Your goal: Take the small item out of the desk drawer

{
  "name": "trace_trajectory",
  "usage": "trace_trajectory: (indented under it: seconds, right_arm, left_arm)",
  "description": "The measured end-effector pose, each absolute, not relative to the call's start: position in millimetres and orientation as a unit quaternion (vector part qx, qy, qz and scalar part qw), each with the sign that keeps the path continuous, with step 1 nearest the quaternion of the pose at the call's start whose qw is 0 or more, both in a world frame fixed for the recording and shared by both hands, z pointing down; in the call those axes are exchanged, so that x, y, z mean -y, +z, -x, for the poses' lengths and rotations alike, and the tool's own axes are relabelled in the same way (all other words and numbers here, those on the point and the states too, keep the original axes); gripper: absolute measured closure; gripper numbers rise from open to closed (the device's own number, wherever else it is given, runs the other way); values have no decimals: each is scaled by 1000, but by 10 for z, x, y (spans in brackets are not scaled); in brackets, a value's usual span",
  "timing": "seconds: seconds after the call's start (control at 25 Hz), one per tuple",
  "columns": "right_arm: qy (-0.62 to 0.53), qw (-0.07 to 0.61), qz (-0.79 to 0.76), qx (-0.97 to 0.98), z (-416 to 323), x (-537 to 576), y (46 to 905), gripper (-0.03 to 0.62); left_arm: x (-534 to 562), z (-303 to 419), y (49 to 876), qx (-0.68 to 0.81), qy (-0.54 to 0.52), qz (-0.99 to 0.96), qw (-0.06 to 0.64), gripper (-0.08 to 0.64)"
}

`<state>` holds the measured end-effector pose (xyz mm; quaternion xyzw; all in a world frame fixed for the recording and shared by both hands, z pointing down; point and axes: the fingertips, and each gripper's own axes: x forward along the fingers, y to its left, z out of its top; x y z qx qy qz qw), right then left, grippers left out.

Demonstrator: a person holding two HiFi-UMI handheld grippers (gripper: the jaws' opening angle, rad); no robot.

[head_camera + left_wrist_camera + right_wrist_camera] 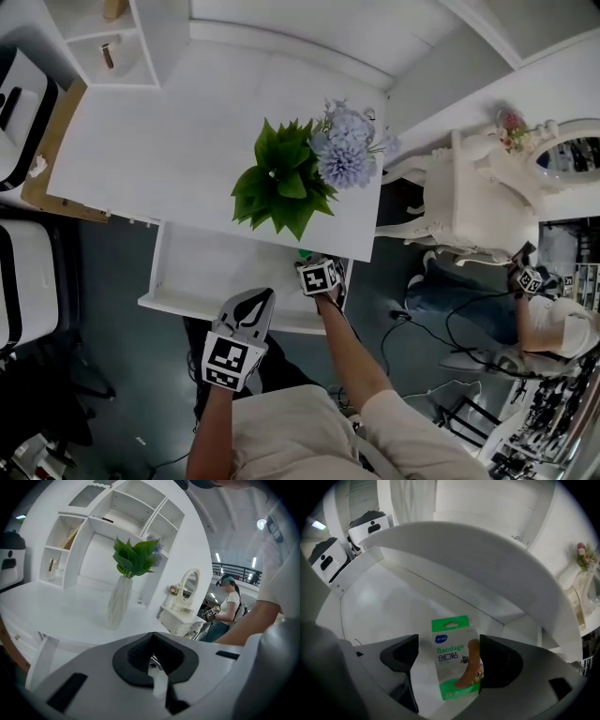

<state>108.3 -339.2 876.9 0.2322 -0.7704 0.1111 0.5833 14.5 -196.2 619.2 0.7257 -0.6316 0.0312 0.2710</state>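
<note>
Green bandage box [450,641] between spread jaws of right claw [448,654].

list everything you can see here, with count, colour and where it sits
desk: one, white, middle of the head view
drawer: one, white, pulled open under the desk's front edge
bandage box: one, green and white, flat on the drawer floor
vase of flowers: one, green leaves and pale blue blooms, on the desk near its right edge
shelf unit: one, white, back left of the desk
units: two, white with black panels, left of the desk
vanity with mirror: one, white, right of the desk
other person: one, white top, far right
left gripper: one, grey, jaws shut, empty
right gripper: one, grey, jaws open either side of the bandage box
</note>
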Motion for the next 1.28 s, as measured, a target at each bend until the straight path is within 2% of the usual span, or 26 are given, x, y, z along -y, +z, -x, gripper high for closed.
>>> trace_trajectory:
  seconds: [0.24, 0.4, 0.64, 0.88, 1.08, 1.28]
  right_arm:
    - [186, 551, -258, 772, -1058, 3237, 8787, 195]
    - [186, 527, -190, 807, -863, 3003, 8737, 195]
    - [54, 592, -43, 803, -1015, 2924, 8691, 195]
    - [37, 634, -9, 772, -1135, 2880, 8906, 196]
    - [51, 635, -7, 771, -1138, 2876, 8935, 215]
    - [90, 605, -69, 788, -1053, 2963, 8870, 225]
  left_arm:
    - [1882, 31, 6256, 637, 26, -719, 277, 543]
    - [1865, 55, 6245, 636, 31, -721, 274, 543]
    - [1820, 89, 6265, 641, 32, -717, 271, 543]
    - [1877, 12, 6240, 640, 30, -720, 266, 543]
    - [1860, 9, 6291, 646, 33, -713, 272, 543]
    - [1880, -22, 6302, 645, 34, -714, 271, 543]
